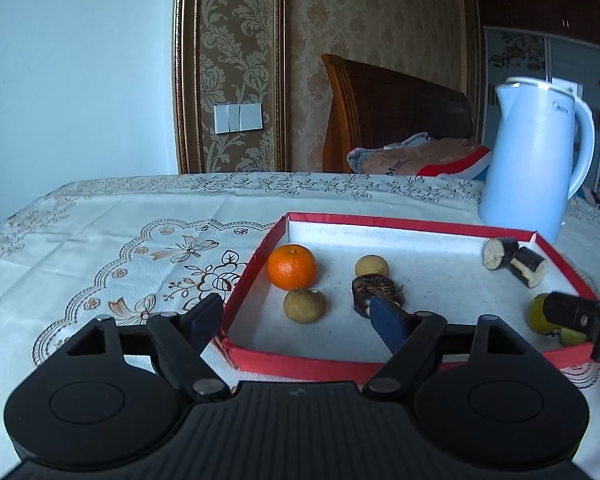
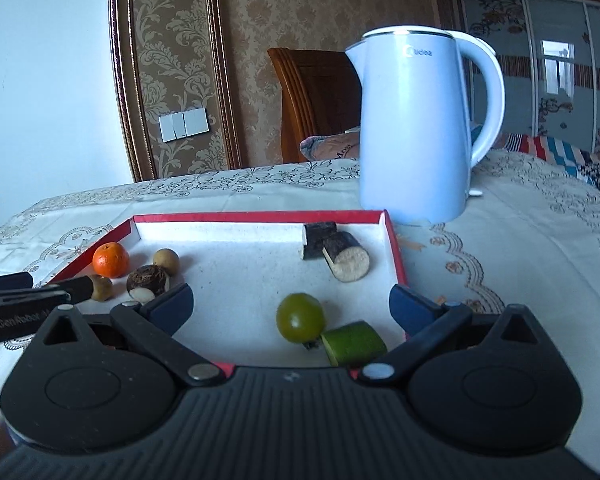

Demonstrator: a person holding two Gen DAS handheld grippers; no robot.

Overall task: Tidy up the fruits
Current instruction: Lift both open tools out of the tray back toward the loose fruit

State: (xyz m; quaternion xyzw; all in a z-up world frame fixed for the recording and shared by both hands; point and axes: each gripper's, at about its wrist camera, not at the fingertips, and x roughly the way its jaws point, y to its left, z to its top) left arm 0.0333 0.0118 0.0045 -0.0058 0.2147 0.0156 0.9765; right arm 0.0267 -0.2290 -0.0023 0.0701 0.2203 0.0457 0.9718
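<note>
Right wrist view: round green fruit (image 2: pixel 301 317) beside cut green piece (image 2: pixel 354 343).

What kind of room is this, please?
Probably a bedroom at home. A wooden headboard and a pillow stand behind the cloth-covered table, and a wardrobe fills the far wall.

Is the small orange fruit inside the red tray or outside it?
Inside. The orange fruit lies on the white floor of the red tray, in its far left corner, close to the left wall beside a brownish round fruit.

Green fruit (image 2: pixel 300 317) between spread gripper (image 2: pixel 292 310) fingers
</note>
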